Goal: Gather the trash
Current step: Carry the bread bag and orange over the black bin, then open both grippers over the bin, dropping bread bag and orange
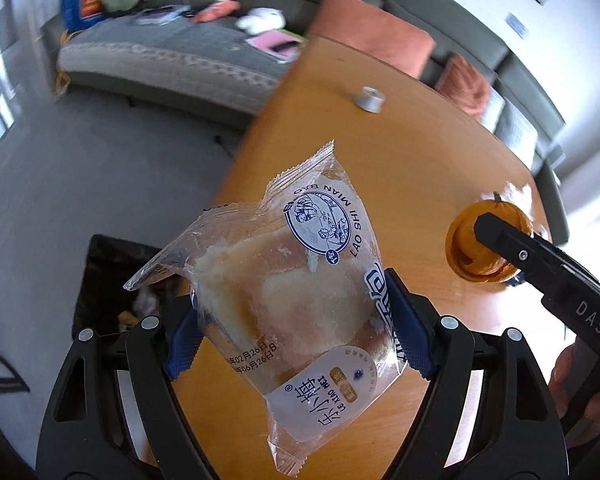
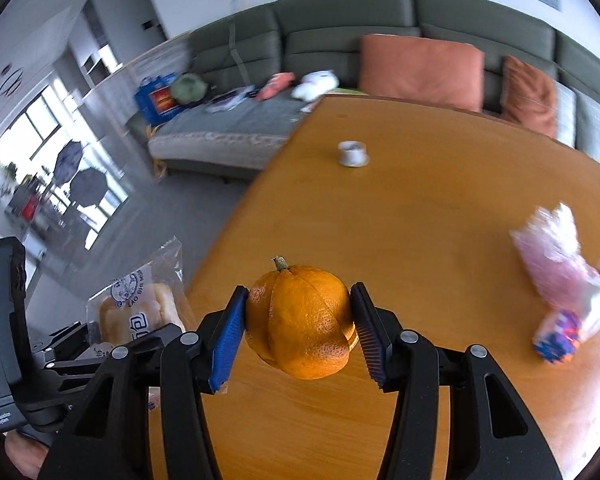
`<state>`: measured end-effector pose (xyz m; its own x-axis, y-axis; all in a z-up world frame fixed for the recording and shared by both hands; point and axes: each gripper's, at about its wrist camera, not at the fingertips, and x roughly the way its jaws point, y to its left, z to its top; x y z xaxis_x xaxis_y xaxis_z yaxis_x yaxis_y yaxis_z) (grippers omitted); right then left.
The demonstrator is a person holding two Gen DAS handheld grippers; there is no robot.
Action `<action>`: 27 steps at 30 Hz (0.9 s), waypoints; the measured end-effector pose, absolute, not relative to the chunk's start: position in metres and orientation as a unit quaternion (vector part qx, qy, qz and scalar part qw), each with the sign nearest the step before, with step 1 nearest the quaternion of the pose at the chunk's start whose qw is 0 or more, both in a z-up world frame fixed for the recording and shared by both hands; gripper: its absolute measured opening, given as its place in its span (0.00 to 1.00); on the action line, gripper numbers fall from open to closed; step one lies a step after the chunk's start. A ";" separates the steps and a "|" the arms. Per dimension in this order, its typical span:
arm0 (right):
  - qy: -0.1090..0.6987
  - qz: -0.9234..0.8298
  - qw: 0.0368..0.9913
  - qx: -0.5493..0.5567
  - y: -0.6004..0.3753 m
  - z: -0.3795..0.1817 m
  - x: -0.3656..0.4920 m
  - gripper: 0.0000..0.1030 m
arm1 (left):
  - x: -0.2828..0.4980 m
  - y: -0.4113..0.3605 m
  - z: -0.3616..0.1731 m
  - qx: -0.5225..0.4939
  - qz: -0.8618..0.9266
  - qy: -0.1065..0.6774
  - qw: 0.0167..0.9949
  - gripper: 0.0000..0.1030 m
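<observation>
Your left hand-held gripper (image 1: 296,332) clamps the clear-wrapped bread bun (image 1: 288,300), right hand-held gripper (image 2: 296,332) pinches the hollow orange peel (image 2: 300,320); squeeze harder and it probably collapses and drops onto the wooden counter (image 2: 420,220).

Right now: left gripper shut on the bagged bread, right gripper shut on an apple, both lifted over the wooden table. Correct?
One error: the right gripper is shut on an orange peel, not an apple; the right wrist view shows its cut seams and stem. The rest stands: the left gripper is shut on the bagged bread, both above the wooden table.
</observation>
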<state>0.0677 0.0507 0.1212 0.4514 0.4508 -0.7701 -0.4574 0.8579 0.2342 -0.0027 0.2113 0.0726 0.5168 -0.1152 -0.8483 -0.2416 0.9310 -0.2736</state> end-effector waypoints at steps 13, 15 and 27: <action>0.455 0.397 0.795 -0.058 0.219 0.128 0.025 0.53 | -0.086 0.360 0.062 -0.228 0.181 0.474 0.831 0.76; 0.458 0.415 0.783 -0.069 0.251 0.125 0.018 0.53 | -0.098 0.375 0.059 -0.232 0.199 0.477 0.824 0.76; 0.456 0.457 0.758 -0.094 0.362 0.118 -0.002 0.75 | -0.129 0.452 0.034 -0.202 0.293 0.513 0.782 0.94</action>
<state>-0.0020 0.3621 0.1183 0.1676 0.6072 -0.7767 -0.7784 0.5650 0.2737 -0.1288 0.4524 0.0340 0.3031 0.2505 -0.9194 -0.6645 0.7471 -0.0154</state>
